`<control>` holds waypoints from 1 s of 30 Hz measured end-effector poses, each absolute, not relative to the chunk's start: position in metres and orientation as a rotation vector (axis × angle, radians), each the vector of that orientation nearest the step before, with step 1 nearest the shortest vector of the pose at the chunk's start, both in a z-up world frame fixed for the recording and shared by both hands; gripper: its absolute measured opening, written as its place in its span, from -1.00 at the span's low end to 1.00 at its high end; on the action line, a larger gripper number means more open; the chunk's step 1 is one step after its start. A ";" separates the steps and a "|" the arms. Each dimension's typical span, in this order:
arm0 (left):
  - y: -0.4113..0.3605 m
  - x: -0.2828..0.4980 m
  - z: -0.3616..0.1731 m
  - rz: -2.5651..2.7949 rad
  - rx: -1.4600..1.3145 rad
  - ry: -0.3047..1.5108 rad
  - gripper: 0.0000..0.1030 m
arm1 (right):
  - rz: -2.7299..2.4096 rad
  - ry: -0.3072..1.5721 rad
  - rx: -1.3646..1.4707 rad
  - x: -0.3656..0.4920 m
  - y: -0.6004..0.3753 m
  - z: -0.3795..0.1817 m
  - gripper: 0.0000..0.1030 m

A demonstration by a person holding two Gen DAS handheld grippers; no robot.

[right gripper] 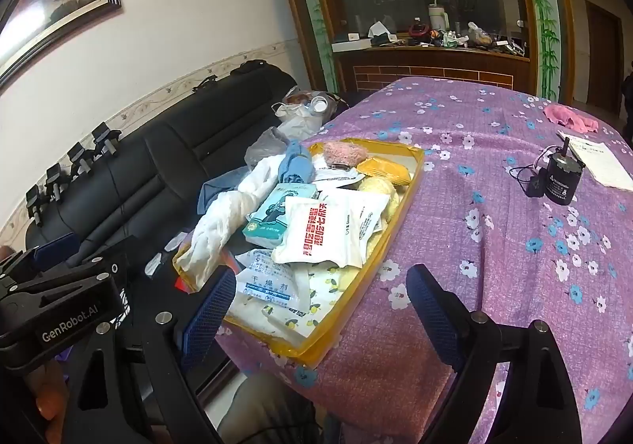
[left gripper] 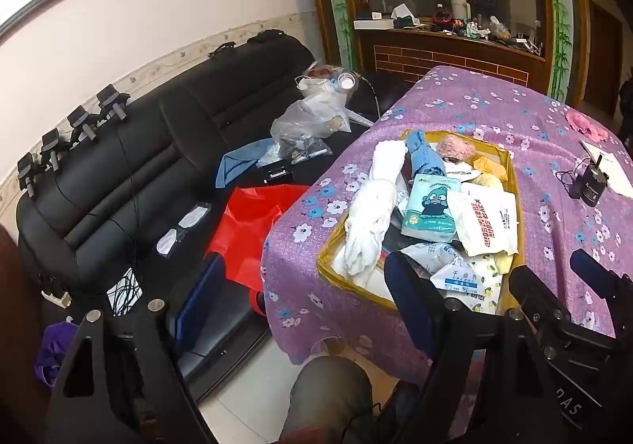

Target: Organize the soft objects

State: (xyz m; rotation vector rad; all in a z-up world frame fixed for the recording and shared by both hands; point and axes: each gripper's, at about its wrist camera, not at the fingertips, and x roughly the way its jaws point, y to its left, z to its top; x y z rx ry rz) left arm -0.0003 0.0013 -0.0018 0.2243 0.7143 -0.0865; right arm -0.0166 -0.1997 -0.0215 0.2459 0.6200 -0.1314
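Both tools are held wide apart and empty above the near edge of the surface, which is covered by a purple flowered cloth. The left tool and the right tool are aimed down at the yellow tray, where soft packets and cloths are heaped, among them a white cloth.

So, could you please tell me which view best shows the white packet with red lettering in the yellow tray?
The right wrist view: the white packet with red lettering lies near centre, unobstructed. The left wrist view shows it farther right and more distorted.
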 end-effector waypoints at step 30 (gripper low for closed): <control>0.003 0.000 -0.005 -0.088 0.223 0.725 0.60 | -0.133 0.621 0.239 -0.017 -0.198 -0.021 0.73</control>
